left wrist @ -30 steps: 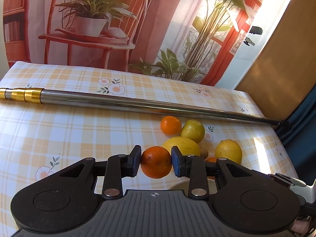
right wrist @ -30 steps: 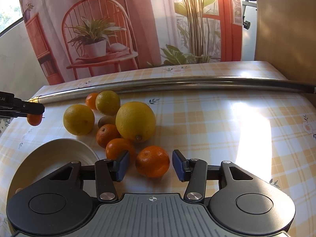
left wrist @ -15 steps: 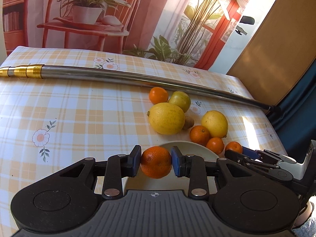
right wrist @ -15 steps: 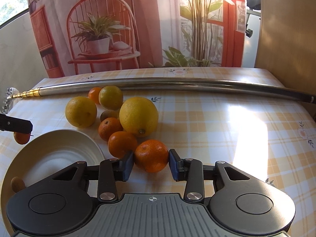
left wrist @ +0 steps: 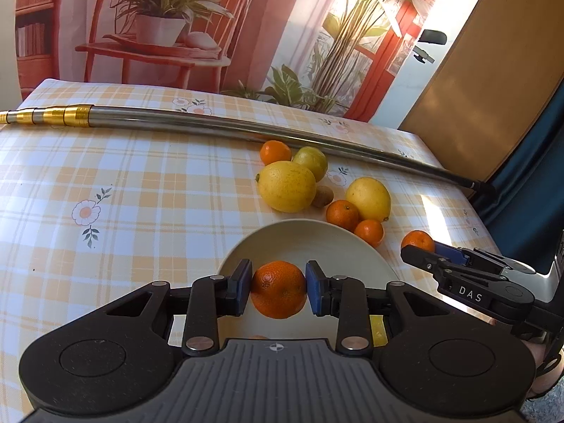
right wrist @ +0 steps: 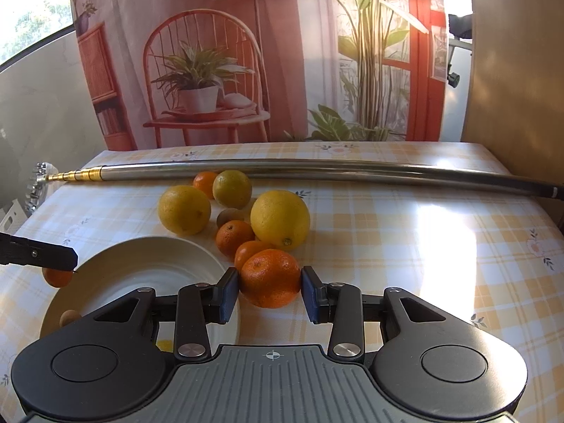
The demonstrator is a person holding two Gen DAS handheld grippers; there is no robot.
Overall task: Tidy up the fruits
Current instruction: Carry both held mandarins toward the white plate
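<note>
My left gripper [left wrist: 278, 290] is shut on a tangerine [left wrist: 278, 287] and holds it over the near part of a white plate [left wrist: 299, 229]. My right gripper [right wrist: 269, 294] is shut on another tangerine [right wrist: 269, 276] at the plate's [right wrist: 141, 245] right edge; whether that fruit is off the cloth cannot be told. On the table behind it lie two small tangerines [right wrist: 234, 238], two big lemons [right wrist: 280, 218], a greenish lemon [right wrist: 232, 188], a brown kiwi [right wrist: 229, 215] and one more tangerine [right wrist: 205, 183].
A long steel pole [left wrist: 229, 125] with a gold end lies across the table behind the fruit. A small brown fruit [right wrist: 69, 317] and a yellow scrap [right wrist: 164, 344] lie in the plate. The checked tablecloth [left wrist: 123, 194] stretches to the left; a printed backdrop stands at the far edge.
My left gripper has carried its tangerine from beside the fruit pile to above the plate. My right gripper has shut on the near tangerine, which was loose between its open fingers.
</note>
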